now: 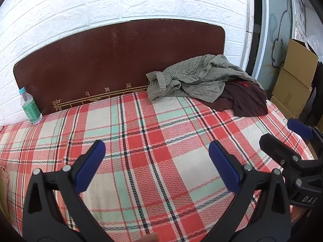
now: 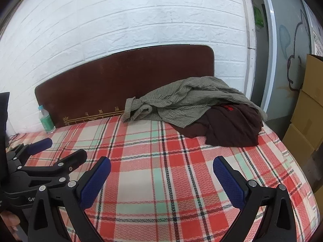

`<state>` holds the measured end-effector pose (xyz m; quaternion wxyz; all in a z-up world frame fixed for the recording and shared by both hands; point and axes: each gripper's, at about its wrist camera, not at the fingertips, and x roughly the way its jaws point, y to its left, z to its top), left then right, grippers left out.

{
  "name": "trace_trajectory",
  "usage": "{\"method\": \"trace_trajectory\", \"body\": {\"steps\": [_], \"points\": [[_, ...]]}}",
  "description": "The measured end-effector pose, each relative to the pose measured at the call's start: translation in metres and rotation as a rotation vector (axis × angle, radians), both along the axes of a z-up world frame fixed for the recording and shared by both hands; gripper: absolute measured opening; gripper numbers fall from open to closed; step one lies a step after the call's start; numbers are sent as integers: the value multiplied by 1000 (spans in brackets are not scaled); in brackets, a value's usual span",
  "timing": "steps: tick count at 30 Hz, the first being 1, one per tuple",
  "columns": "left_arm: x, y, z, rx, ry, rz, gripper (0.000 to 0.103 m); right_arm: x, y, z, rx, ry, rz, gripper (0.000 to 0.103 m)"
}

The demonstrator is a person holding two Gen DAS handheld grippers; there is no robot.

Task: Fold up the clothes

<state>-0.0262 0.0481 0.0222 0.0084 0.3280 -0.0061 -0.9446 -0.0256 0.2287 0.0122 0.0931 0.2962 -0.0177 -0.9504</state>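
Hovering over the red-and-mint plaid bed sheet [image 1: 141, 151], the left gripper [image 1: 157, 153] and right gripper [image 2: 161, 171] both had their fingers spread and empty. The crumpled grey-green striped shirt [image 2: 181, 102] lay at the far right — draped partly over a dark maroon garment [image 2: 232, 129]. Best, I judged, to pinch the striped shirt by an edge and drag it near onto bare sheet before flattening.
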Motion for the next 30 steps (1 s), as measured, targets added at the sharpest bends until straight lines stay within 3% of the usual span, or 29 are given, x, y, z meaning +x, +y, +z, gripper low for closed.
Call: {"method": "trace_trajectory", "body": {"steps": [13,20,30], "points": [[-31,-1,2,-2,8,16,102,-48,-4,13,96,49,82,103],[-71,-14,-10,19,-12,54,102,-121,-24,-5,298,8,127,103],[-114,-41,-40,34,-66,108,102,-225,-78,-59,594,-38,234,100]]}}
